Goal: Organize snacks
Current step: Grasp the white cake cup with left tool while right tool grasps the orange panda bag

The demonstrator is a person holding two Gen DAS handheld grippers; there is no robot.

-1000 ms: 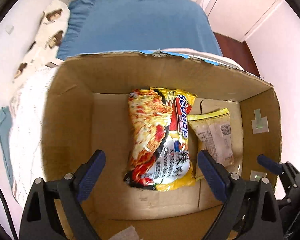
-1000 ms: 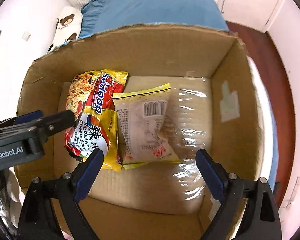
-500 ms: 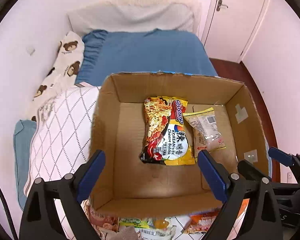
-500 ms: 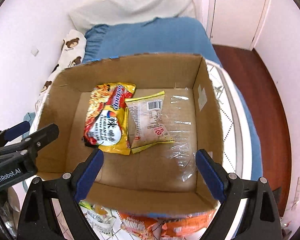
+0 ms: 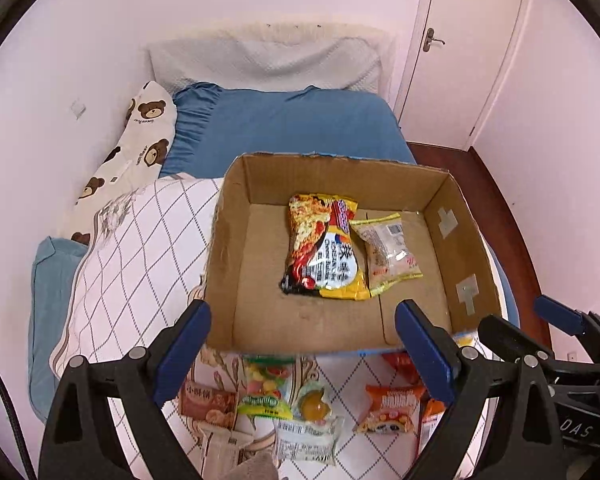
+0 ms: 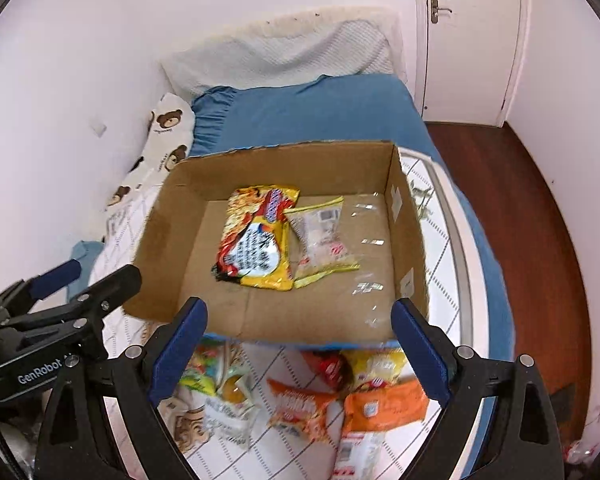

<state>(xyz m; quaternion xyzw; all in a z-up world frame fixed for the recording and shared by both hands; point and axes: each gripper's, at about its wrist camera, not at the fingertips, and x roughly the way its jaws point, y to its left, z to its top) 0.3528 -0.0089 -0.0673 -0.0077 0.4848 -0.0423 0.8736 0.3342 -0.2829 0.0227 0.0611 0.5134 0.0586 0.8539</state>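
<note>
Bed: noodle packet beyond open left claw.

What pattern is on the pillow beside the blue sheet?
Brown teddy bears on white pillow, clearest in the left wrist view.

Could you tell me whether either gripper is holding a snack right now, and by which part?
Nothing is held: the left gripper and right gripper are both open and empty.

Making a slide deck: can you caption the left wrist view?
Open, empty left tongs above a cardboard box holding two packets, more snacks lying loose on the bed.
</note>
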